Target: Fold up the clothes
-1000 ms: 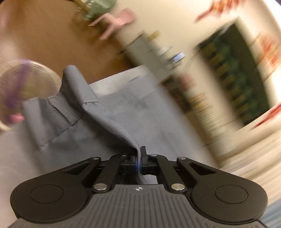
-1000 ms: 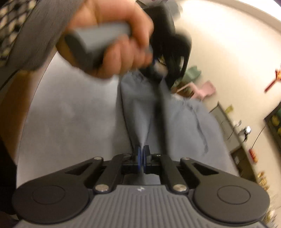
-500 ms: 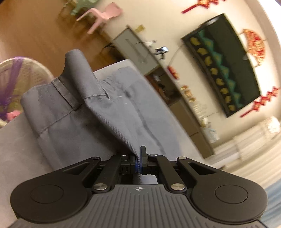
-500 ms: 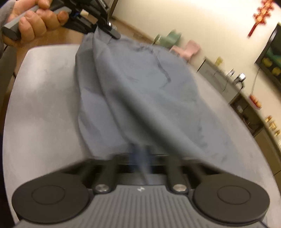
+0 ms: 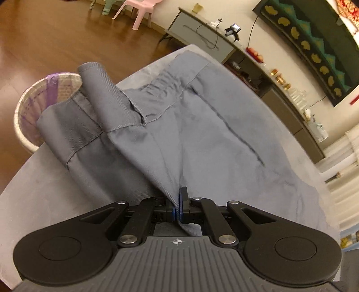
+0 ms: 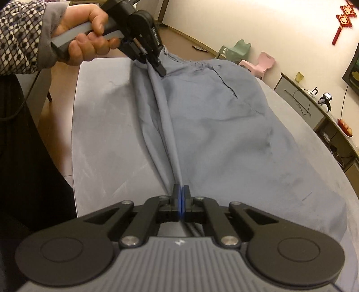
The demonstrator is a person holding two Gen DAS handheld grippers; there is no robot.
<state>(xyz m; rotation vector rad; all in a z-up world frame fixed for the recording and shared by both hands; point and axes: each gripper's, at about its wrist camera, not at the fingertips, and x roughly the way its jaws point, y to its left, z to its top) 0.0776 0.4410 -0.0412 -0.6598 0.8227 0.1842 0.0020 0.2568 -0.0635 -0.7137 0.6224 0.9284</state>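
Grey trousers [image 5: 202, 134] lie spread over a grey table [image 5: 44, 191]. My left gripper [image 5: 179, 202] is shut on a pinch of the cloth near the waistband end, which is folded up at the far left. My right gripper [image 6: 180, 195] is shut on the trousers' [image 6: 224, 134] near edge. A taut ridge of cloth runs from it to the left gripper [image 6: 160, 69], held by a hand at the far end of the table [image 6: 101, 134].
A woven basket [image 5: 40, 98] with purple lining stands on the wooden floor beyond the table's far left edge. Small pink [image 5: 141, 9] and green chairs and a low cabinet [image 5: 202, 38] stand by the wall. The person's body [image 6: 29, 168] is at the table's left side.
Both grippers have moved apart and lowered, stretching the held edge into a taut line. The trousers now lie flatter on the table. Both stay shut on the cloth.
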